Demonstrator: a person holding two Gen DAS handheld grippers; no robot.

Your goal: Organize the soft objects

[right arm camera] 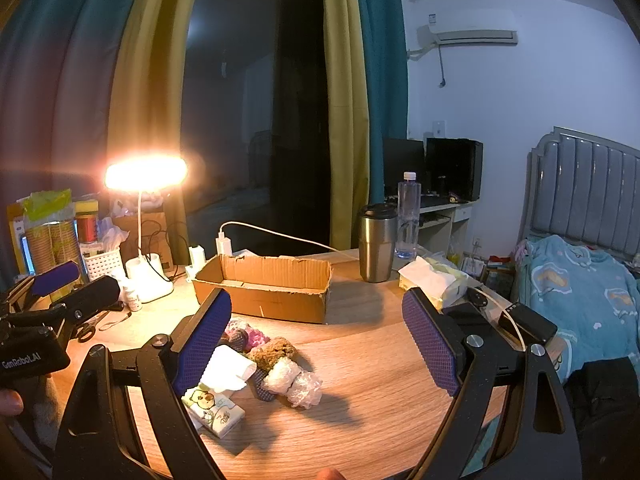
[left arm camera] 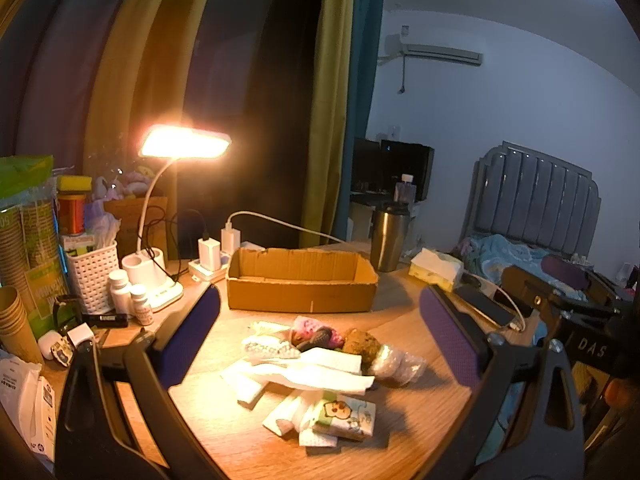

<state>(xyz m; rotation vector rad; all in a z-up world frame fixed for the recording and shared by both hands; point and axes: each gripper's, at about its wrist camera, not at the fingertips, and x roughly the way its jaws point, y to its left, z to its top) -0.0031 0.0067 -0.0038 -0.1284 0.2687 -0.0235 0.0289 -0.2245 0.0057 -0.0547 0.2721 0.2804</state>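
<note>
Left wrist view: the left gripper (left arm camera: 320,332) hangs above the table (left arm camera: 420,432) with its jaws spread wide, nothing between them. Below lies the pile (left arm camera: 320,364) of soft things: white tissues (left arm camera: 316,376), a pink knit (left arm camera: 310,328), a brown sponge (left arm camera: 360,342), bubble wrap (left arm camera: 394,362) and a tissue pack (left arm camera: 346,418) nearest the camera. The pile's long axis runs from left-far to right-near. Behind it sits the box (left arm camera: 302,292), open top up, long side facing the camera. A lamp (left arm camera: 186,142) glows at left.

Right wrist view: the right gripper (right arm camera: 316,340) also has its jaws spread, holding nothing. The pile lies near its left finger; the bubble wrap (right arm camera: 294,382) is at the pile's right end. The box (right arm camera: 264,286) stands beyond, its long axis angled right-near.
</note>
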